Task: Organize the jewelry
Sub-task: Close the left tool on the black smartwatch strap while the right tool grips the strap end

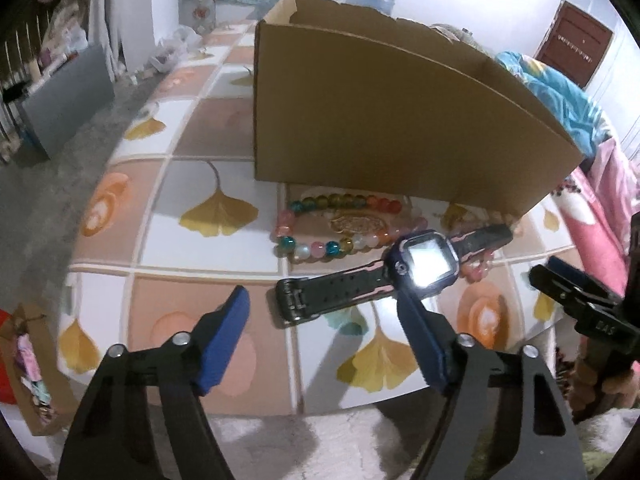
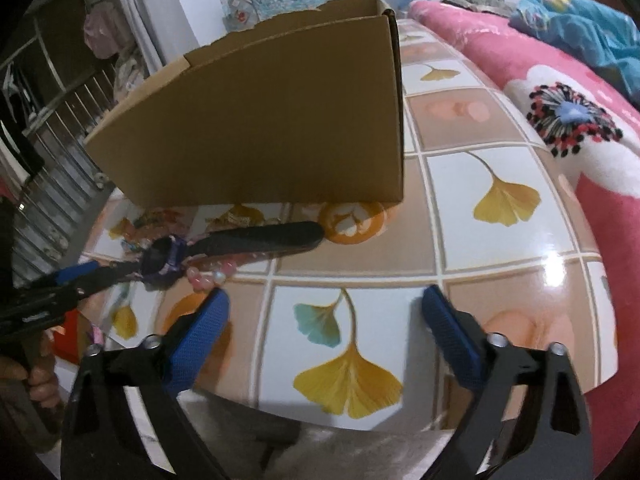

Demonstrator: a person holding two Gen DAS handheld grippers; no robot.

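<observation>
Both hand-held grippers, left and right, stand apart, gripping nothing; smartwatch lies across bead bracelet on worktop, near cardboard box.

1. Your left gripper hangs over the tabletop's near edge, blue pads apart, nothing pressed between them.
2. The watch lies flat just beyond the fingertips, its lit face beside your right-hand pad.
3. A beaded bracelet sits between watch and cardboard box.
4. The right gripper enters at the tabletop's right edge.
</observation>
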